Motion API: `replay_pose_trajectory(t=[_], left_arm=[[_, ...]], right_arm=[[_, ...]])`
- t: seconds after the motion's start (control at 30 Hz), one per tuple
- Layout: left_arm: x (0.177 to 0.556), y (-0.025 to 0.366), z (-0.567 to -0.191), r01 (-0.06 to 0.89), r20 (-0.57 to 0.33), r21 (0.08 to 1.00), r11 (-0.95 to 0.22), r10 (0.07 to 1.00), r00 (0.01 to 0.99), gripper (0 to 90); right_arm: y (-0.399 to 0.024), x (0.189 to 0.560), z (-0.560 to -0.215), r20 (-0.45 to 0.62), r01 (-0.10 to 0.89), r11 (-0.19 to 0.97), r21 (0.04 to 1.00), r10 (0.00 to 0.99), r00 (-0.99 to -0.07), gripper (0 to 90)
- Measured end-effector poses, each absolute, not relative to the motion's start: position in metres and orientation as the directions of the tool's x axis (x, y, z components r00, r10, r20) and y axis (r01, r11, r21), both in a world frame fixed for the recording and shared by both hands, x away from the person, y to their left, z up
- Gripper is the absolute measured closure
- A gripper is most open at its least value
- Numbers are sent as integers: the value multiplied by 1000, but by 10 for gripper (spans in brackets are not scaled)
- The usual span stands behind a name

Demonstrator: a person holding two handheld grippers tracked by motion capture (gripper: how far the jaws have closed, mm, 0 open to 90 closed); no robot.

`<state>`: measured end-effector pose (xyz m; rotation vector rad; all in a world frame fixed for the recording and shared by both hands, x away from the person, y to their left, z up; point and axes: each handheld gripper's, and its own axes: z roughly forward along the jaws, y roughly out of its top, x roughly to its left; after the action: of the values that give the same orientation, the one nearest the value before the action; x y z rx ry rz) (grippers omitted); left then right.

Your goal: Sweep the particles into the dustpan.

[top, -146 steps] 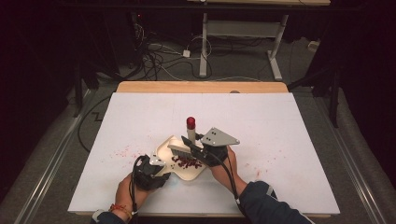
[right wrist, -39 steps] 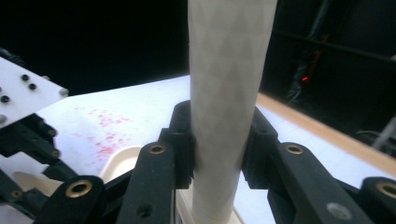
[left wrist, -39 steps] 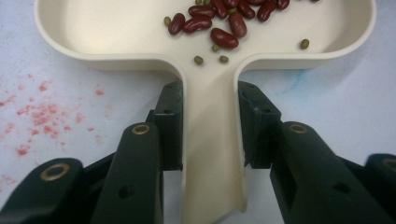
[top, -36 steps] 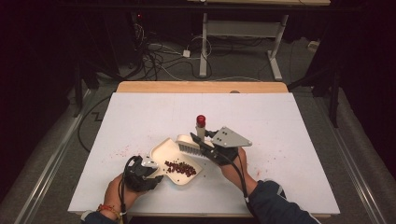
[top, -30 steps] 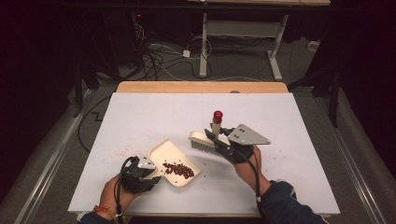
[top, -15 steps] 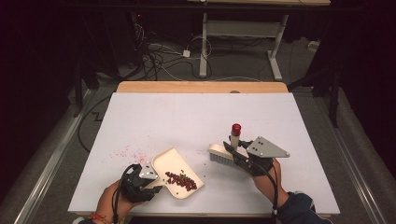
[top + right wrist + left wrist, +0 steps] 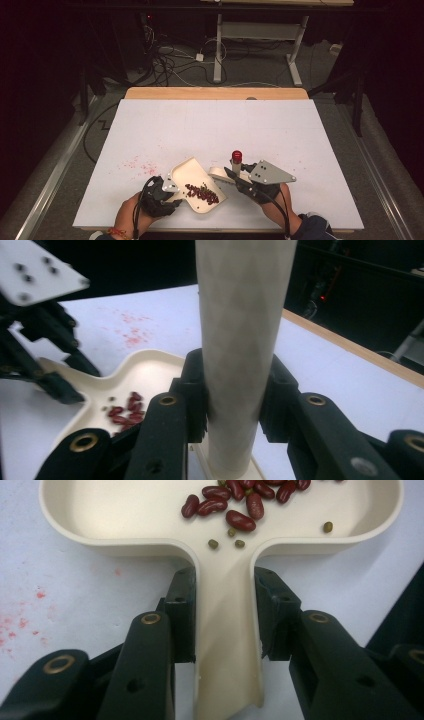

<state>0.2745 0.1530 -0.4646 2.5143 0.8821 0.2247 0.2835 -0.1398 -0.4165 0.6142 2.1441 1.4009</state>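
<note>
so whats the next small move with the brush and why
Probably sweep the brush toward the pan's open edge. The right hand-held gripper holds its handle upright beside the pan, the left hand-held gripper grips the pan's handle, and red specks lie on the table left of the pan.

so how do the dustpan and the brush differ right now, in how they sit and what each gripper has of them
The dustpan lies flat on the table, while the brush's handle stands upright. The dustpan holds red beans and a few small green ones; the brush carries nothing visible. The left gripper clamps the dustpan's flat handle, the right gripper a round handle with a red tip. Both are cream-coloured, and each is gripped by its handle.
</note>
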Motion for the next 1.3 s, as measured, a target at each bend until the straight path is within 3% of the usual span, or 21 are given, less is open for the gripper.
replay_pose_trajectory(t=[0.3,0.57,0.97,1.3], left_arm=[[278,154,-467,561,-11,477,-677,634,773,635],[281,159,-468,576,-13,485,-659,652,758,636],[286,159,-471,595,-24,489,-638,672,740,636],[291,153,-476,616,-26,512,-599,705,708,636]], right_arm=[[-150,280,-402,-143,83,322,943,619,-772,701],[-164,280,-406,-131,120,356,927,606,-785,700],[-143,273,-409,-124,102,356,929,557,-821,701],[-139,301,-405,-132,75,273,959,664,-736,700]])
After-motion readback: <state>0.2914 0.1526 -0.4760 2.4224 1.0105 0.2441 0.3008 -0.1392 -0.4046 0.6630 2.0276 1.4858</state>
